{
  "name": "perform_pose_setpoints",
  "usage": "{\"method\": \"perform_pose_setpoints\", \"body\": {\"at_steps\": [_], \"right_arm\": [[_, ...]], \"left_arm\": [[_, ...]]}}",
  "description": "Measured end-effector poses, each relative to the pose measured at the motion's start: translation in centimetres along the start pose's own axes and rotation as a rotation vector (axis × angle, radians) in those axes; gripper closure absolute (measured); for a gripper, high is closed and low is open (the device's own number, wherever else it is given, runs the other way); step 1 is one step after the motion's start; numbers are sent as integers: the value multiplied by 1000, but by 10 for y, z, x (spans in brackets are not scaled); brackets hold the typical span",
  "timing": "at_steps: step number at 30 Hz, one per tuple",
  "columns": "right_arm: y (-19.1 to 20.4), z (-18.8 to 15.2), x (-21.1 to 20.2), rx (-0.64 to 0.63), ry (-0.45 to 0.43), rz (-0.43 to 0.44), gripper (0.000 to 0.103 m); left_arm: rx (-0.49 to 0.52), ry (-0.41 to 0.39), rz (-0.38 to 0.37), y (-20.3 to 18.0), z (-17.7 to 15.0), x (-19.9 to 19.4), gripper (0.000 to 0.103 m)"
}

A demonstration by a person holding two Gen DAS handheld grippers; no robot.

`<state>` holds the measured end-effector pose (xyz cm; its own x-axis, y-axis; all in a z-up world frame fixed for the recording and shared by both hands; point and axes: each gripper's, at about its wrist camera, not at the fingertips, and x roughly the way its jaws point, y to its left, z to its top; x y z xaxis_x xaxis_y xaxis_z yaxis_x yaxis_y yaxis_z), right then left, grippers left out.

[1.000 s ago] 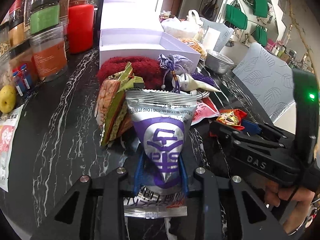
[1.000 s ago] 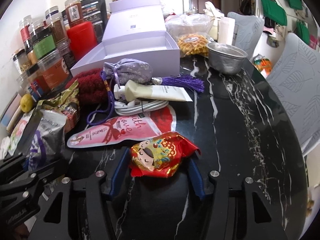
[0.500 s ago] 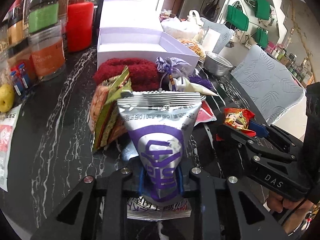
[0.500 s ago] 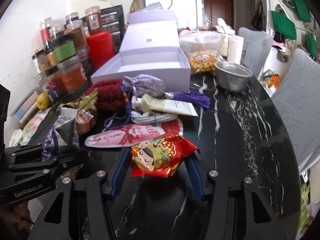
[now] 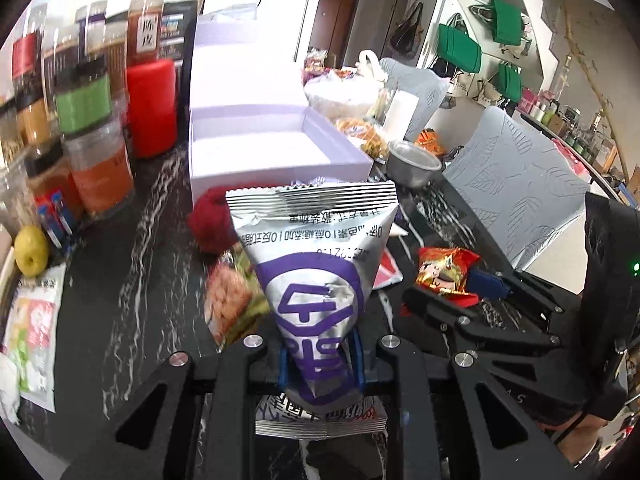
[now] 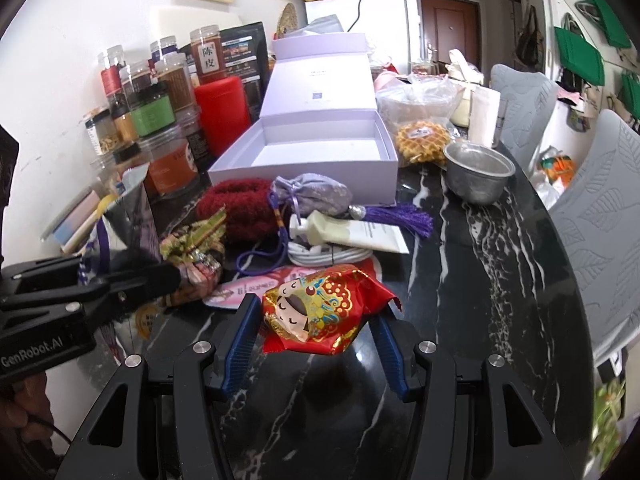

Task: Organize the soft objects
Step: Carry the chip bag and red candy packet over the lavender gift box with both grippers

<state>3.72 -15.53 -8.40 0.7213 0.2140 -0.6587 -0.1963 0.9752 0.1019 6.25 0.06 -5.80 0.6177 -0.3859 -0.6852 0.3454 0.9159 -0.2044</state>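
My left gripper (image 5: 320, 356) is shut on a silver and purple snack bag (image 5: 316, 256) and holds it upright above the black marble table (image 5: 132, 264). My right gripper (image 6: 314, 334) is shut on a red and gold snack packet (image 6: 316, 308), lifted off the table; it also shows in the left wrist view (image 5: 444, 272). An open lilac box (image 6: 316, 148) stands empty behind the pile. In front of it lie a dark red knit piece (image 6: 240, 204), a lilac pouch (image 6: 312, 194), a cream tube (image 6: 352, 234), a white cable (image 6: 328, 254), a pink sachet (image 6: 256, 288) and green-gold snack packs (image 6: 196, 256).
Jars (image 6: 156, 108) and a red canister (image 6: 220, 112) line the left wall. A metal bowl (image 6: 478, 172), a waffle pack (image 6: 422, 140) and bagged food stand right of the box. A yellow fruit (image 5: 32, 250) and a packet (image 5: 32, 320) lie at far left. Grey chairs (image 6: 596, 216) border the right edge.
Both grippers have risen with their packets. The left gripper's bag now stands higher against the lilac box, and the right view looks down into the box from higher up.
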Motion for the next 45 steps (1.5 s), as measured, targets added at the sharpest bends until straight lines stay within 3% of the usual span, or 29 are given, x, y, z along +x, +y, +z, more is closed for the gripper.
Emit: {"method": "perform_pose_setpoints", "body": {"at_steps": [20,37,45], "right_arm": [[-2,64,-20,-43,-82,6,48],[-11,134,-4,-54,-106,25,48],[-8,167,14,-88,-123,40,48]], "left_arm": [[37,-96,14,-6,70,-17,80],[120,-181,56,2,141,-1,80],[111,-186,63,15,172,15,80]]}}
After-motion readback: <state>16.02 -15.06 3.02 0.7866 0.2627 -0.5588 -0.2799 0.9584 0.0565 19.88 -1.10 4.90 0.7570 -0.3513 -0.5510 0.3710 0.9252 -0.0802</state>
